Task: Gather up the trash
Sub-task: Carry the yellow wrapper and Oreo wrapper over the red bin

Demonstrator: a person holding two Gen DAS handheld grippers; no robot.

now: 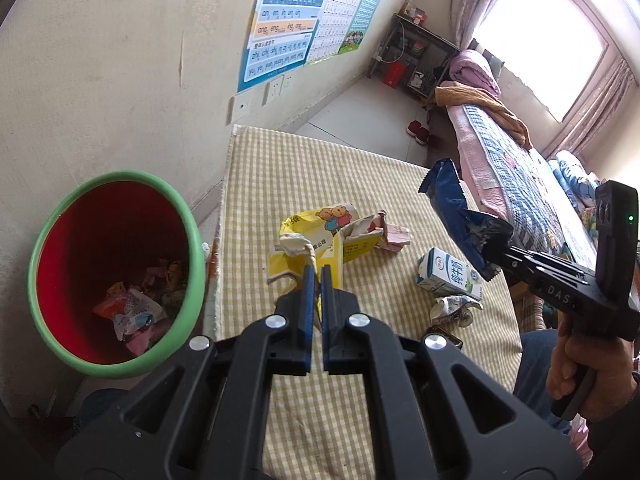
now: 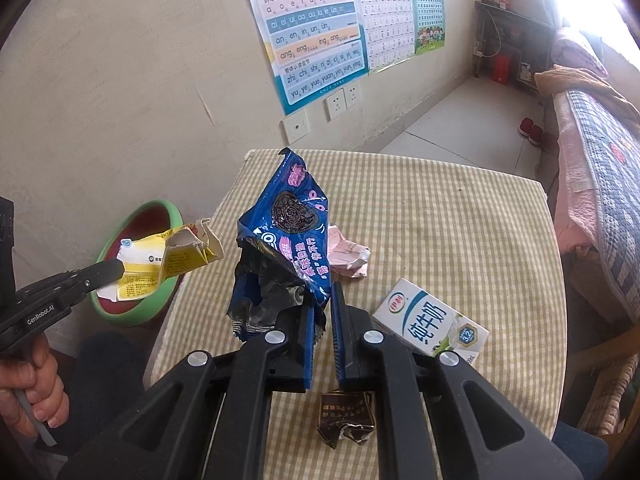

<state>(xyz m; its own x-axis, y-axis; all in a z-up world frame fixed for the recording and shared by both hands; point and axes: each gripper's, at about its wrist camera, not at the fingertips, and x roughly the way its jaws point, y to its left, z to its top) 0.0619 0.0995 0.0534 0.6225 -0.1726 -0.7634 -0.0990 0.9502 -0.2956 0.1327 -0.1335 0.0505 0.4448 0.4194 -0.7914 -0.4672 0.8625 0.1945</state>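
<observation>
My left gripper (image 1: pixel 318 272) is shut on a crumpled yellow carton (image 1: pixel 316 236) with cartoon bears, lifted over the checked table (image 1: pixel 320 168). In the right wrist view the left gripper (image 2: pixel 119 269) holds that yellow carton (image 2: pixel 172 260) just in front of the bin (image 2: pixel 160 205). My right gripper (image 2: pixel 323 300) is shut on the bottom of a blue cookie bag (image 2: pixel 288 232), which stands up above the table (image 2: pixel 440 220). The left wrist view shows the right gripper (image 1: pixel 496 242) with the blue bag (image 1: pixel 452 208) at the right. The bin (image 1: pixel 120 176), red inside with a green rim, holds several wrappers.
On the table lie a white and blue milk carton (image 2: pixel 432 324), a crumpled pink paper (image 2: pixel 348 256) and a brown wrapper (image 2: pixel 346 420). A silver wrapper (image 1: pixel 452 308) lies by the milk carton (image 1: pixel 448 276). A bed (image 1: pixel 520 168) runs along the right; the wall is behind the bin.
</observation>
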